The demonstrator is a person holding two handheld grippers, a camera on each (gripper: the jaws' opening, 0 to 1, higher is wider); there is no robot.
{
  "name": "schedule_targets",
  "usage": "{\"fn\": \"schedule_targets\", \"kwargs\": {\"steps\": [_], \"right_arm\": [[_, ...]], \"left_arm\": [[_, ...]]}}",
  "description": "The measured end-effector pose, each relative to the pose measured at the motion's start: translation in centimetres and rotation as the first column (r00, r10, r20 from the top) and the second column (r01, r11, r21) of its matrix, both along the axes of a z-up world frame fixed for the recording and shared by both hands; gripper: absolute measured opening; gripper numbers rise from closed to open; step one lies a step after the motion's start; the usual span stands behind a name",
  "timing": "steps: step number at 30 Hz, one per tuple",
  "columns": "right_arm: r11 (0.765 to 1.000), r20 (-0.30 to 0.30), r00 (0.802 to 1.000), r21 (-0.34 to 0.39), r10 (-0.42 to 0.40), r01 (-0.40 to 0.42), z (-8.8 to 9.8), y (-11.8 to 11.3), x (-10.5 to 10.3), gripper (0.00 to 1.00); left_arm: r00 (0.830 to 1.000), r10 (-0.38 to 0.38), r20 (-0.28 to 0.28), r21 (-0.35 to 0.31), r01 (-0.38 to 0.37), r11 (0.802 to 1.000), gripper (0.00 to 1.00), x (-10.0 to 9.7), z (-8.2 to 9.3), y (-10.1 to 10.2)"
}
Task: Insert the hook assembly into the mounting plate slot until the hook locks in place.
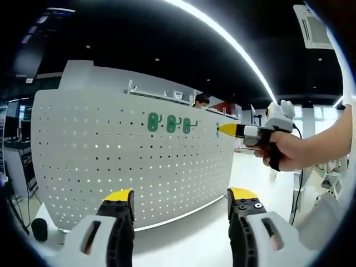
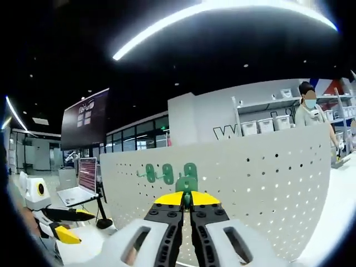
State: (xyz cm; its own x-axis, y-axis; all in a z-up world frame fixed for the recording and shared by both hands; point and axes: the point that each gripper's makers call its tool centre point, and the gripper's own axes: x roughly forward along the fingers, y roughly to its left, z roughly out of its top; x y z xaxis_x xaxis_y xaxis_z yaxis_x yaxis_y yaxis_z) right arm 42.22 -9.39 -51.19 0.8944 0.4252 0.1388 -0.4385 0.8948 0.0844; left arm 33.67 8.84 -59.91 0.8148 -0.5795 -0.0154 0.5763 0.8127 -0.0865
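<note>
**Ana:** Nearest in the left gripper view are the left gripper's (image 1: 181, 201) 2 yellow-tipped jaws, standing wide apart with nothing between them, over the white table (image 1: 189, 239).

**Ben:** And the right one?

**Ana:** In the right gripper view the right gripper (image 2: 187, 199) has its yellow tips pinched nearly together on a green hook assembly (image 2: 187, 184), whose rounded upper part rises just above the tips, against the board.

**Ben:** How does the hook look?

**Ana:** Green plastic, a flat rounded tab with a hole near its top. It sits at the face of the white perforated mounting plate (image 2: 261, 183), an upright pegboard with rows of small holes. Just left of it, 2 more green hooks (image 2: 158, 172) hang on the same row.

**Ben:** Is it seated in the slot?

**Ana:** I cannot tell; the jaws hide its base.

**Ben:** What about the hand?

**Ana:** From the left gripper view, a person's hand (image 1: 289, 150) comes in from the right, wrapped around the right gripper's handle, its yellow tip levelled at the plate's right edge. 3 green hooks (image 1: 171, 123) show further left on the board's upper rows.

**Ben:** Anything beyond?

**Ana:** Far behind the board, shelves with white bins (image 2: 261, 127), and a person standing at the right.
</note>
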Motion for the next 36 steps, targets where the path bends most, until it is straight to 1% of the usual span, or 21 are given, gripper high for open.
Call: {"fn": "schedule_targets", "kwargs": {"steps": [3,11,19,25,27,29,36], "right_arm": [[1.000,-0.003,1.000,-0.004,-0.023,0.023,-0.1,-0.6,0.5,0.01],[0.998,0.000,0.998,-0.008,-0.059,0.059,0.3,-2.0,1.5,0.01],[0.995,0.020,0.995,-0.026,-0.099,0.100,1.1,-3.0,2.6,0.01],[0.993,0.032,0.993,-0.030,-0.115,0.116,1.6,-2.8,3.5,0.01],[0.989,0.052,0.990,-0.055,-0.135,0.138,2.0,-2.7,3.7,0.01],[0.989,0.055,0.989,-0.047,-0.135,0.138,2.1,-2.4,4.0,0.01],[0.982,0.061,0.984,-0.075,-0.170,0.174,2.0,-2.0,5.2,0.01]], "left_arm": [[1.000,0.003,0.003,0.011,-0.003,1.000,0.71,-0.2,0.0,0.3],[1.000,0.026,0.004,0.009,-0.026,1.000,0.72,-0.7,-0.1,1.5],[0.999,0.043,0.003,0.016,-0.043,0.999,0.72,-1.6,-0.4,2.4],[0.998,0.060,0.000,0.026,-0.060,0.998,0.72,-2.1,-0.7,3.0],[0.998,0.067,-0.003,0.023,-0.067,0.997,0.72,-2.1,-0.7,3.2],[0.997,0.079,0.002,0.022,-0.079,0.997,0.72,-2.1,-0.6,3.5],[0.995,0.100,0.013,0.029,-0.100,0.995,0.71,-2.4,-0.2,4.2]]}}
